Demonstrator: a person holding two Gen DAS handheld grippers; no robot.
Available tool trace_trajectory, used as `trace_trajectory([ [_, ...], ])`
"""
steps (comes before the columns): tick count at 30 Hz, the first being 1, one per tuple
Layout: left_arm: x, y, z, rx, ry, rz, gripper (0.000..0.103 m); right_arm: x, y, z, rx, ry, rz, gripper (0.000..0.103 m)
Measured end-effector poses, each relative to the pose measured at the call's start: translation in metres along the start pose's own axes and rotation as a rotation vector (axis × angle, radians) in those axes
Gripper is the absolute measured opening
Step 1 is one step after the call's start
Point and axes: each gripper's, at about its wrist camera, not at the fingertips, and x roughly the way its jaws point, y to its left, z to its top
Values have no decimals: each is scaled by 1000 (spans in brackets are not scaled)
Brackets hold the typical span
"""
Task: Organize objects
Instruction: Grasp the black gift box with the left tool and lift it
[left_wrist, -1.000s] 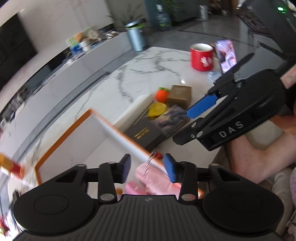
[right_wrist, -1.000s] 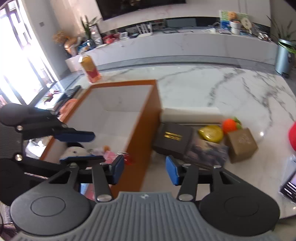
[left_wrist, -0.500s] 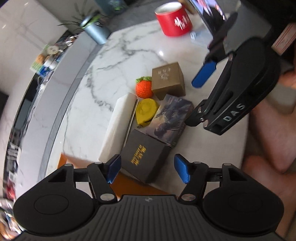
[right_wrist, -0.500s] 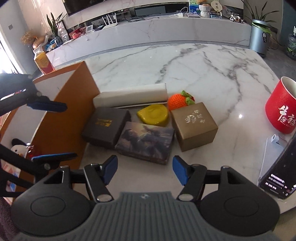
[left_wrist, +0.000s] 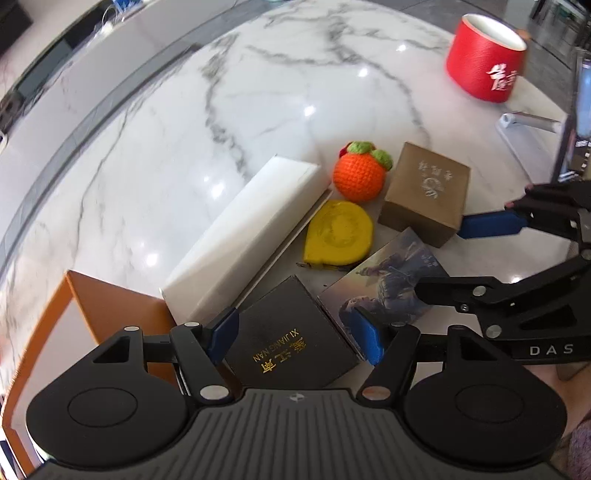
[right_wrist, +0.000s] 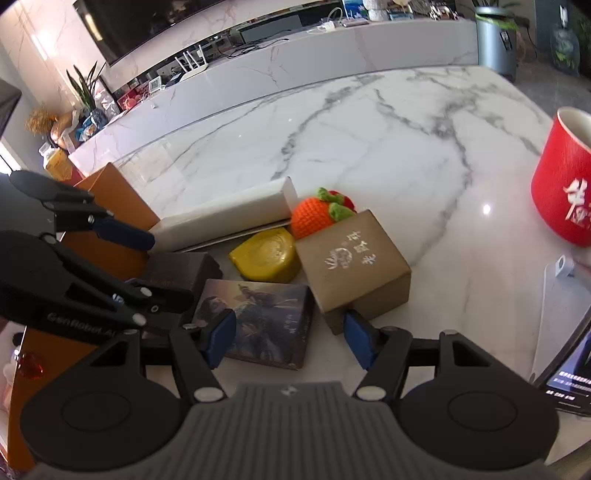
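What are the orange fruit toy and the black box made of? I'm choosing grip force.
Orange fruit toy: crocheted yarn, visibly stitched, likely soft. Black box: apparently rigid matte card with gold-foil lettering, crisp edges.

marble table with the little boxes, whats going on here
A person holds a two-finger gripper in each hand, sorting small items beside an orange bin. The left gripper is open, its fingers either side of the black box. The right gripper is open over the picture box, next to the brown box. Nothing is gripped. The crocheted orange, yellow tape measure and white box lie on the table.
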Motion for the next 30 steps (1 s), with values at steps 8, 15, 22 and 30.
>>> trace_trajectory([
  [8,13,0,9,-80,95,58,81,9,-10,-2,48,33,21,56],
  [15,16,12,17,-165,146,8,83,10,-9,-4,45,47,38,56],
  [22,12,20,26,-103,112,23,60,8,-9,-4,48,42,43,56],
  [30,18,14,25,-133,140,-78,18,6,-8,-4,42,39,41,56],
])
